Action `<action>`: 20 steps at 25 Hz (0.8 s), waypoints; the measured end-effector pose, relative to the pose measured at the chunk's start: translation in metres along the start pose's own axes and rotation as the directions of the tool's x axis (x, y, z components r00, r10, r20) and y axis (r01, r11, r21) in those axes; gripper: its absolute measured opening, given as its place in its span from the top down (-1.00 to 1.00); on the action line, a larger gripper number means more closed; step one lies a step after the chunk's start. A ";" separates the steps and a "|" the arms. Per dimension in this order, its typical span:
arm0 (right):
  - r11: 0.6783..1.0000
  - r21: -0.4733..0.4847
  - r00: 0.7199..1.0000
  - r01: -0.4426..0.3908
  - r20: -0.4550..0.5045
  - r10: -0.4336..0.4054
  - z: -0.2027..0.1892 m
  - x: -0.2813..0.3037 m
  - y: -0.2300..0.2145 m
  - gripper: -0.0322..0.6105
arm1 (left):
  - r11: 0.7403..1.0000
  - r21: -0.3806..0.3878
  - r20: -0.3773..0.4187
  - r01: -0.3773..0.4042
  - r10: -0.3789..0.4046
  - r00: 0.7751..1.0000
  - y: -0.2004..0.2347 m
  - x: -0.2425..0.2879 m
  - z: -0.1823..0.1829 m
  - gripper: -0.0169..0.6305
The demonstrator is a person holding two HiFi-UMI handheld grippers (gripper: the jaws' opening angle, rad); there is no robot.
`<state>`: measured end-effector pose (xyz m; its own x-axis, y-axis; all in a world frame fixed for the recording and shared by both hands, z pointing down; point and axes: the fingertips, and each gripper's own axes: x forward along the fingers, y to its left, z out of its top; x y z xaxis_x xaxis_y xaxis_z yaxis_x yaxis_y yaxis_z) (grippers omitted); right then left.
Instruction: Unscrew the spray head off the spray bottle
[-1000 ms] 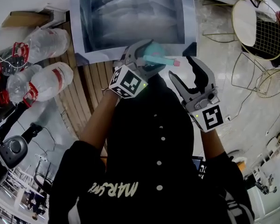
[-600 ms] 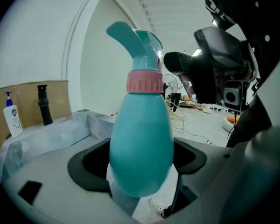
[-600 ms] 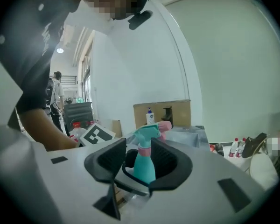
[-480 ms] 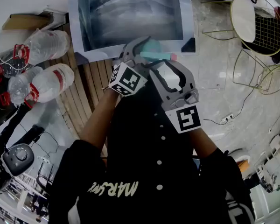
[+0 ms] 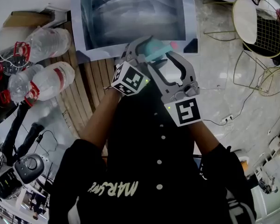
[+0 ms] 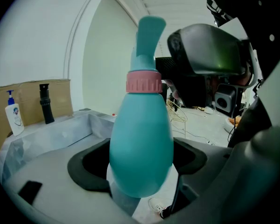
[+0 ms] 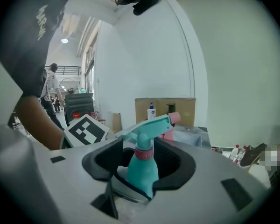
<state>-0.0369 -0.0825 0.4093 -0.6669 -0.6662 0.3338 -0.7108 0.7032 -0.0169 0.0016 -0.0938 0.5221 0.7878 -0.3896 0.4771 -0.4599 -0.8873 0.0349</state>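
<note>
Jaws of my left gripper (image 6: 140,169) clamp the bottle (image 6: 141,134), those of my right gripper (image 7: 136,174) pinch its neck; the spray head (image 7: 149,124) is not yet off.

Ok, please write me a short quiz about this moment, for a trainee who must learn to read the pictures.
1. True or false: the spray head is already off the spray bottle.
2. Which colour is the collar below the head? A) white B) pink C) black
3. Fill in: the tongs of the left gripper are shut on the bottle's lower ____.

Key: 1 false, the head is still screwed on. 2 B. 3 body.
</note>
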 end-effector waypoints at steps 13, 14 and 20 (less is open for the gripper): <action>0.996 -0.050 0.997 -0.079 -0.019 0.078 0.003 0.026 -0.005 0.07 | 1.000 -0.011 -0.008 -0.015 0.015 1.000 0.013 0.006 0.004 -0.32; 0.995 -0.052 0.997 -0.082 -0.018 0.081 0.003 0.028 -0.006 0.07 | 1.000 -0.011 -0.009 -0.016 0.016 1.000 0.013 0.006 0.004 -0.32; 0.993 -0.072 0.996 -0.092 -0.014 0.091 0.007 0.038 -0.007 0.10 | 1.000 0.003 -0.023 -0.017 0.017 1.000 0.016 0.008 0.004 -0.32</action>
<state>-0.0584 -0.1141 0.4156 -0.7257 -0.5957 0.3443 -0.6286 0.7775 0.0203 0.0026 -0.1121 0.5230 0.7701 -0.3991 0.4976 -0.4720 -0.8813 0.0237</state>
